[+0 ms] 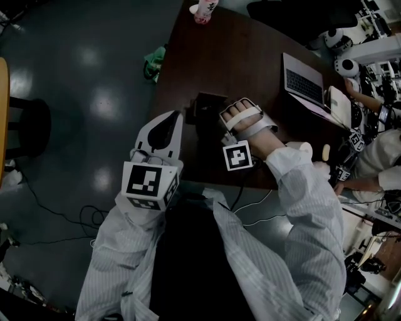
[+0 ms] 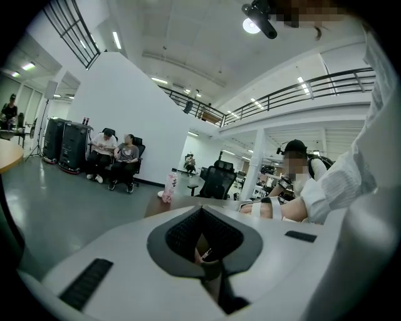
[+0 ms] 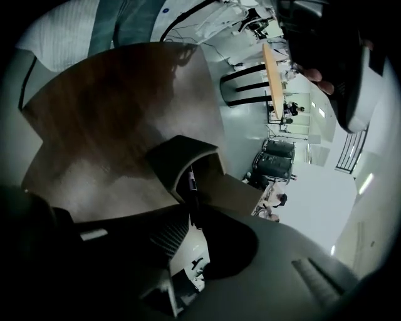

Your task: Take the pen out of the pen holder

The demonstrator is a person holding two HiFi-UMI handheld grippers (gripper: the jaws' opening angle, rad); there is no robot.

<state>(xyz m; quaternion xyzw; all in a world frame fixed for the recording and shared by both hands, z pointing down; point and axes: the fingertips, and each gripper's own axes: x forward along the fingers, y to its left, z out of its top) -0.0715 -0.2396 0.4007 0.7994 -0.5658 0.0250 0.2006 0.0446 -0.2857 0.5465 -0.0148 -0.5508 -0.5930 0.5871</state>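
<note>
The pen (image 3: 189, 182) is gripped in the right tongs (image 3: 190, 213), ready for lifting from the pen holder (image 3: 178, 153); the idle left tongs (image 2: 202, 212) are kept closed.

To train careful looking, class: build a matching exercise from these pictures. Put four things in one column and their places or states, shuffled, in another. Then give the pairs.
Things
1. pen
2. laptop
3. bottle
4. pen holder

Places or states
A. open, towards the right of the table in the head view
B. pink, at the table's far end
C. standing upright in a container
D. dark, with one thing standing in it

Pairs: 1-C, 2-A, 3-B, 4-D
</note>
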